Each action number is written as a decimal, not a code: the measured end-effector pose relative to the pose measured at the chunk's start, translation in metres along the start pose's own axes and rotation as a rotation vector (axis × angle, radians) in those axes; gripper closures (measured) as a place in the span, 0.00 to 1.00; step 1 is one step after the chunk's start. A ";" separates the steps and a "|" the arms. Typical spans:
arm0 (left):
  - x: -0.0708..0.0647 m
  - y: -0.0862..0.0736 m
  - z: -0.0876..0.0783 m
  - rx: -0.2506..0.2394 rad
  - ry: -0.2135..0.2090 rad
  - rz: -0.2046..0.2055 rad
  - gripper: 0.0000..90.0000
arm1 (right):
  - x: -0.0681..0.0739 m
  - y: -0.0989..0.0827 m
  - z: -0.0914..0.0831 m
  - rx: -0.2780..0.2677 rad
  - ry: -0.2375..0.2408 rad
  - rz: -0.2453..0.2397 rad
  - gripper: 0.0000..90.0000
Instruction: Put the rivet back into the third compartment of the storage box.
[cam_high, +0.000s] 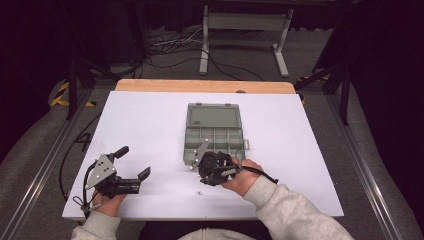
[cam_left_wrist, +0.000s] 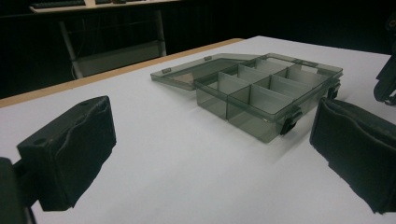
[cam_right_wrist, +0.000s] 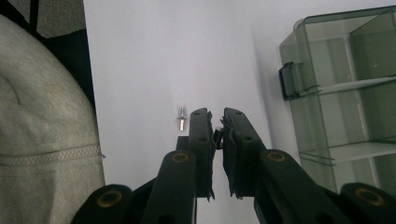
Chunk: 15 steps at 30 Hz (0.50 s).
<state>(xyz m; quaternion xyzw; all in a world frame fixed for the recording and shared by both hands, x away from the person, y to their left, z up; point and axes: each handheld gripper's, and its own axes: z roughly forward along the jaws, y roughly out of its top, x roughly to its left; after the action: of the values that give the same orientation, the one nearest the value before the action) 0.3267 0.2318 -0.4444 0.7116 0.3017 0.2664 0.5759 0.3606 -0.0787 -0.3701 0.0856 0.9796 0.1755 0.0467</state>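
Note:
A smoky clear compartment box (cam_high: 214, 144) lies open mid-table, its lid (cam_high: 212, 117) folded flat behind it; the compartments (cam_left_wrist: 266, 91) look bare. My right gripper (cam_high: 206, 178) hangs just in front of the box, pointing down at the table. In the right gripper view its jaws (cam_right_wrist: 215, 117) are shut on a small pale metal piece (cam_right_wrist: 218, 129) pinched between the pads. A small silver screw (cam_right_wrist: 182, 119) lies loose on the table just beside the tips (cam_high: 199, 192). My left gripper (cam_high: 133, 162) rests at the near left, open and holding nothing (cam_left_wrist: 210, 158).
The white tabletop (cam_high: 150, 125) has a wooden strip along its far edge (cam_high: 205, 86). A white frame stand (cam_high: 245, 30) and cables lie on the floor beyond. The box's black latches (cam_right_wrist: 287, 81) face the near side. A grey sleeve (cam_right_wrist: 42, 130) is close beside the right gripper.

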 end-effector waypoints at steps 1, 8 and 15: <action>0.000 0.000 0.000 0.000 0.000 0.000 0.01 | -0.001 0.001 -0.002 0.000 -0.003 -0.004 0.91; 0.000 0.000 0.000 0.000 0.001 -0.002 0.01 | -0.009 0.006 -0.016 -0.015 -0.024 0.001 0.91; 0.001 0.000 0.000 0.004 0.001 0.004 0.01 | -0.019 0.010 -0.032 -0.042 -0.044 0.011 0.91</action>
<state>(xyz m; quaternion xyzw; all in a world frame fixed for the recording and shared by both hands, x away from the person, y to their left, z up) 0.3270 0.2324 -0.4444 0.7132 0.3011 0.2672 0.5739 0.3765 -0.0834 -0.3355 0.0940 0.9740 0.1944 0.0689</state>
